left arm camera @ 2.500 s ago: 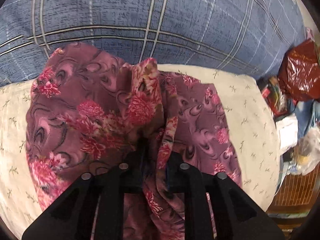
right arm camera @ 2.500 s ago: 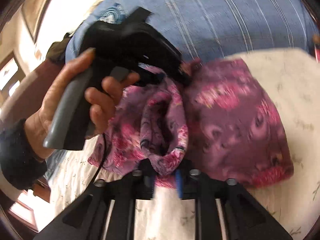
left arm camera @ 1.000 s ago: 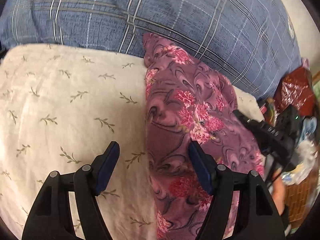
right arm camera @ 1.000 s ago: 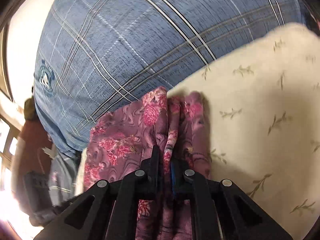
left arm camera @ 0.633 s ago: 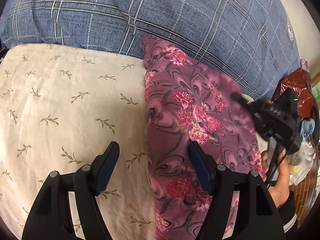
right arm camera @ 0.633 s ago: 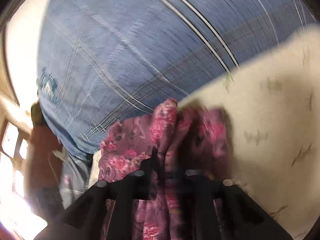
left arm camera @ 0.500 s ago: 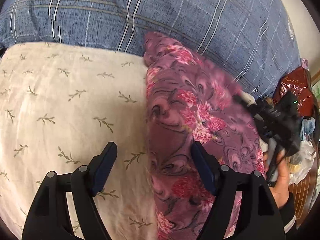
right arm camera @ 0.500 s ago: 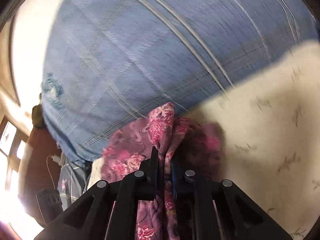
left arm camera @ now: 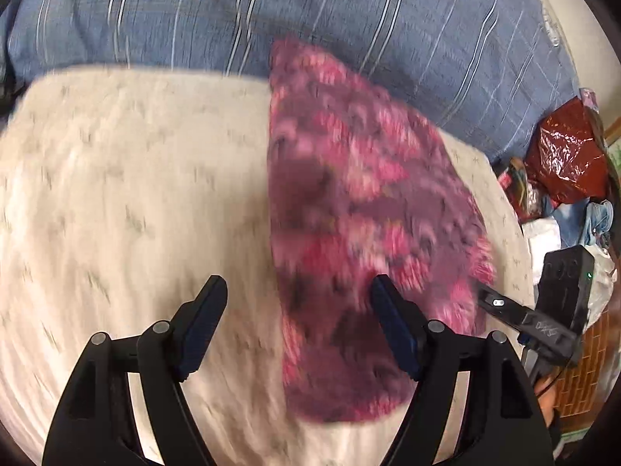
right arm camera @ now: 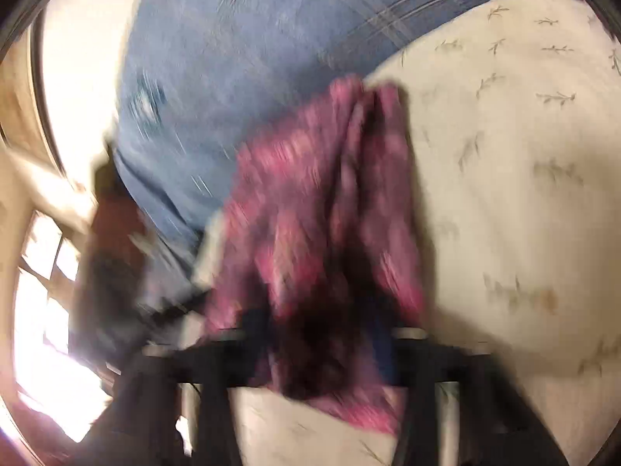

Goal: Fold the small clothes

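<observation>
In the left wrist view, the left gripper (left arm camera: 297,322) is hovering low over the bed with its fingers (left arm camera: 203,324) spread wide and gripping nothing; the left finger is standing over bare cream sheet, the right finger over the near part of the garment. Between and beyond them, the purple floral garment (left arm camera: 357,209) is lying as a folded, roughly flat shape on the cream sprig-print sheet (left arm camera: 128,178), its left edge running straight away from the camera and its far tip reaching the blue plaid quilt (left arm camera: 310,11). The whole picture is smearing with motion, so the print is reading only as pink blotches. At the garment's near right corner, the right gripper (left arm camera: 487,297) is sitting with its tip at the cloth's edge, the black body trailing toward the frame's right rim. Farther right, a red plastic bag (left arm camera: 568,159) and mixed clutter are lying beside the bed.

In the right wrist view, heavily blurred, the right gripper (right arm camera: 322,339) is showing its fingers parted fairly wide, with the garment (right arm camera: 326,209) bunching between them and draping over them; whether they are pinching it I cannot tell. The cloth is rising in gathered folds toward the quilt (right arm camera: 248,46), with the sheet (right arm camera: 512,178) spreading to the right.
</observation>
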A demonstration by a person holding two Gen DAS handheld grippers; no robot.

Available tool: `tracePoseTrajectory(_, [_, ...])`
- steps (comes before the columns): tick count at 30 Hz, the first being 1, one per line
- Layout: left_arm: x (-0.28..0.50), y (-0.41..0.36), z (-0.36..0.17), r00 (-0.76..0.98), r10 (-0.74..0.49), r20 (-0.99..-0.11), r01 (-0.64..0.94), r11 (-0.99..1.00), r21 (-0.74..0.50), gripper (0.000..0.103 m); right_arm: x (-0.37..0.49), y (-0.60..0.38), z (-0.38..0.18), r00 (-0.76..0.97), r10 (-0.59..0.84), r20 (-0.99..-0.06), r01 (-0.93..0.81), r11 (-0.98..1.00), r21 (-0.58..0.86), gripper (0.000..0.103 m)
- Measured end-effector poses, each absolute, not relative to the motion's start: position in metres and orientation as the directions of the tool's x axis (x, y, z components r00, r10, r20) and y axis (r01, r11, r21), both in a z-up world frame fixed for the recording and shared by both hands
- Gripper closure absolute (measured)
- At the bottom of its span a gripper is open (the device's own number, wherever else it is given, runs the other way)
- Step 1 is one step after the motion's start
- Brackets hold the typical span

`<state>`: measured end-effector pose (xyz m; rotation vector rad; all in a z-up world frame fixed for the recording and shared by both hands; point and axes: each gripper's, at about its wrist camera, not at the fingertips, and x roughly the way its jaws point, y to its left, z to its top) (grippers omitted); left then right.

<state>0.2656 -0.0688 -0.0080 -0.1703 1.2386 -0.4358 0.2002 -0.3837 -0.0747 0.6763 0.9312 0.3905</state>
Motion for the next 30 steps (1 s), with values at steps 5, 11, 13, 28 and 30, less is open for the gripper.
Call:
tracePoseTrajectory(5, [0.242,-0.074,-0.020,0.240,-0.349,-0.906,0.253,0.923,-0.288,0.026,0.166,-0.396,-0.043,0.682,0.548,-0.484,-0.085,0.717,0.692,0.099])
tracePoseTrajectory(11, [0.226,-0.066,0.001,0.206,-0.393,-0.896,0.273,0.902,-0.334,0.027,0.153,-0.405,-0.062,0.629,0.443,-0.639,0.052,0.796,0.603,0.090])
tracePoseTrajectory(13, [0.232,-0.056,0.018,0.237,-0.435,-0.869,0.249,0.891,-0.379,0.027,0.153,-0.401,-0.040,0.699,0.394,-0.596,0.041,0.811,0.584,0.087])
tracePoseTrajectory(28, [0.379,-0.118,-0.039,0.218,-0.284,-0.934,0.092,0.958,-0.270,0.021,0.254,-0.376,-0.085,0.742,0.426,-0.517,0.002,0.771,0.637,0.074])
tracePoseTrajectory(30, [0.372,-0.121,-0.033,0.295,-0.280,-0.914,0.122,0.959,-0.254,0.018,0.249,-0.387,-0.091,0.756,0.463,-0.462,-0.011,0.715,0.699,0.074])
